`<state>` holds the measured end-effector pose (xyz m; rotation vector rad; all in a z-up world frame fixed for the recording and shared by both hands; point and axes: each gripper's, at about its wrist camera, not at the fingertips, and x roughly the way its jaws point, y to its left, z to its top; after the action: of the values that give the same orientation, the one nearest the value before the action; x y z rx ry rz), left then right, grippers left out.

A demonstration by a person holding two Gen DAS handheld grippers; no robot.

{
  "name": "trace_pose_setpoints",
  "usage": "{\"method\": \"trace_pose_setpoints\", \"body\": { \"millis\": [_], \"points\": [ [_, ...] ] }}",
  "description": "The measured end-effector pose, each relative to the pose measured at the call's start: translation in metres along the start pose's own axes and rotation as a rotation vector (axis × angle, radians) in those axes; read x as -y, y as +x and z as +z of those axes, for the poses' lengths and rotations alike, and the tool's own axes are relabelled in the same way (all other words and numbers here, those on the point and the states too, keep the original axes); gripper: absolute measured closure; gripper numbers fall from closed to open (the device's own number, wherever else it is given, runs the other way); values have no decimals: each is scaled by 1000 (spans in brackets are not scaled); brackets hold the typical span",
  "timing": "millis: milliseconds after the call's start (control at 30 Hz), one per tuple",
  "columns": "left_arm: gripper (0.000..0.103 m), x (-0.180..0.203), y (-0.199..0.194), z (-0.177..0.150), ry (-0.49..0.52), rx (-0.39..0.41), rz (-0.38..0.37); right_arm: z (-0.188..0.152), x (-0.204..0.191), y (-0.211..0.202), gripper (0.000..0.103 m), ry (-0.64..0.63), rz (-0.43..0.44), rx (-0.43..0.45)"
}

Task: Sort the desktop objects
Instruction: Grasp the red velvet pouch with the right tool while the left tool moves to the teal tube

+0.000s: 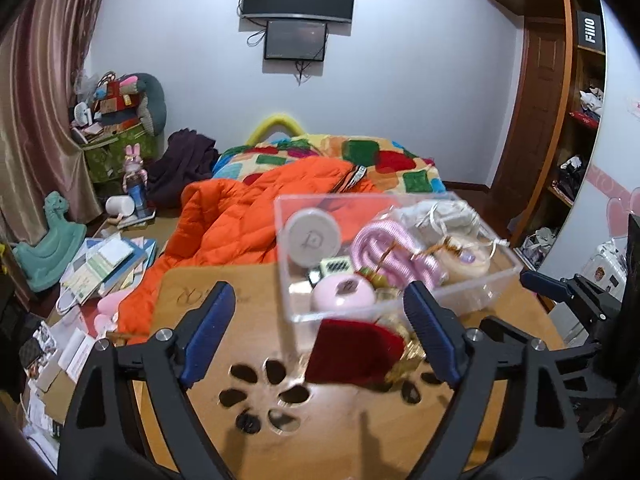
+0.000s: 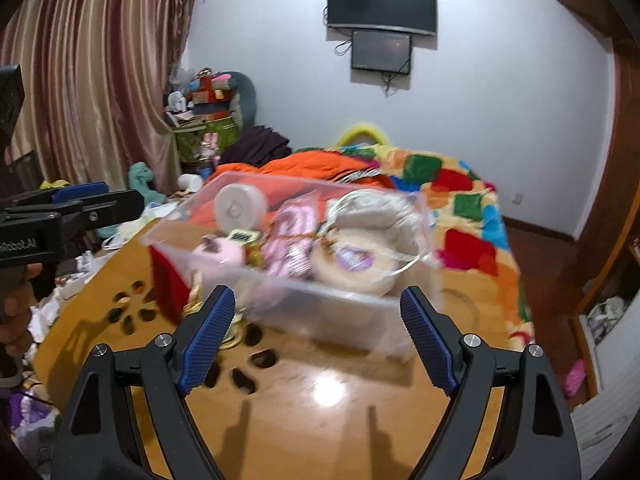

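Two grippers hang over a round wooden table (image 1: 224, 288), both with jaws spread wide and nothing between them. Most of the small things already sit in the clear bin (image 1: 492, 280): a white round tin (image 1: 314, 237), a pink coiled cable (image 1: 384, 248), a pale cloth bundle (image 1: 440, 210), a cream puff (image 1: 462, 262) and a pink compact (image 1: 344, 294). One thing looks left out, a red pouch (image 1: 354, 350), lying on the table against the bin's near wall, with something gold (image 1: 408, 354) just beside it that is too blurred to name.

From the left gripper (image 1: 320, 332), the pouch lies almost straight ahead, between the pads and toward the right one, close in. Its long axis runs roughly across the jaws, so a straight push forward should bracket it. From the right gripper (image 2: 316, 336), the pouch (image 2: 170, 280) sits off beyond the left pad, with the bin (image 2: 344, 312) directly ahead instead. The left is therefore better placed, I judge, to take the pouch and lift it over the wall into the bin. Both views are smeared by motion, so whether the pouch touches the bin cannot be told for sure
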<state>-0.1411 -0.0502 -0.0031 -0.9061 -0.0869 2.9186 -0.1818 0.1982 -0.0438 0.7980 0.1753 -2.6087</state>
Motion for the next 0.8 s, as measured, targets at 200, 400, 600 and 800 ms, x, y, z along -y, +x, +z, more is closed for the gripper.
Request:
{"method": "trace_pose_setpoints", "body": {
  "millis": [200, 400, 600, 800],
  "points": [
    [16, -28, 1, -33, -28, -43, 18, -9, -34, 29, 21, -43, 117, -72],
    [16, -56, 1, -55, -99, -73, -2, -7, -64, 63, 32, -104, 173, -132],
    [17, -72, 12, -67, -167, -114, -22, -7, -72, 87, 83, -104, 247, -201],
    [19, -57, 20, -68, -142, -124, -26, -17, -63, 66, 89, -91, 264, -160]
  ]
}}
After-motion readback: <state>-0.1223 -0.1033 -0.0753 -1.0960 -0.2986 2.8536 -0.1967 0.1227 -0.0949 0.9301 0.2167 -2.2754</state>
